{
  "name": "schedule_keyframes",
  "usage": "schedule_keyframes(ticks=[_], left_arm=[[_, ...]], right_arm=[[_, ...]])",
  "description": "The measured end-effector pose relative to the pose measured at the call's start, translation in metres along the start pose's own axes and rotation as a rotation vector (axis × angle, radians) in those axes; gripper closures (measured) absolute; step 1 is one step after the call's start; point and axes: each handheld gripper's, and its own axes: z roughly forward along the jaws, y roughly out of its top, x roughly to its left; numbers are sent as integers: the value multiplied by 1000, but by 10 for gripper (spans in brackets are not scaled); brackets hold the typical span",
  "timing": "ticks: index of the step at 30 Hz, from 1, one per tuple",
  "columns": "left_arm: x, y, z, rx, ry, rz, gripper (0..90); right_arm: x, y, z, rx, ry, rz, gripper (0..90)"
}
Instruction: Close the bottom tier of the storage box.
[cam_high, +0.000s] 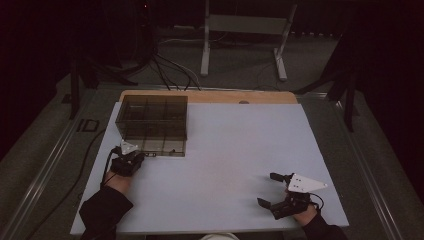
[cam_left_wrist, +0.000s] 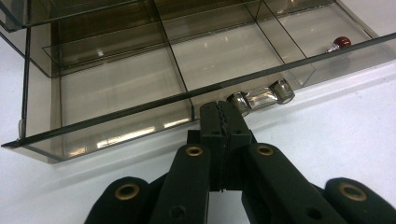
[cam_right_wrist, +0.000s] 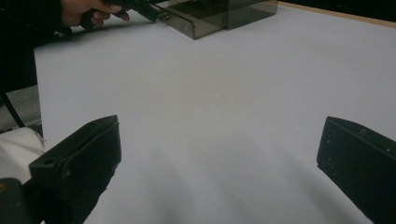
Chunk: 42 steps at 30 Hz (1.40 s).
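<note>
I keep left gripper (cam_left_wrist: 222, 122) pinched shut at the front edge of the smoky compartment box (cam_high: 152, 125), beside its clasp (cam_left_wrist: 261, 97), prob. to lift the lid. Right gripper (cam_high: 274, 191) waits wide open, empty, well apart on the table (cam_high: 230, 165).

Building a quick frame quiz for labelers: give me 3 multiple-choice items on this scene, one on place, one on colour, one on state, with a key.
1. Where on the table does the smoky compartment box stand?
A. far left part
B. near right corner
C. centre

2. What colour is the round head of the small thing in the box's end compartment?
A. green
B. dark red
C. yellow

3. How do the right tool jaws stand?
A. shut on the box
B. shut on nothing
C. wide apart, nothing between

Key:
1 A, the high view puts the box at the table's far left.
2 B, the left gripper view shows a dark red head.
3 C, the right gripper view shows bare table between the jaws.
</note>
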Motion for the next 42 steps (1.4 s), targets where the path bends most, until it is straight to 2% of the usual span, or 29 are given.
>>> schedule_keyframes(ticks=[42], left_arm=[[5,8,10,-5,-3,-17,900]], right_arm=[[0,0,0,-1,-4,4,0]])
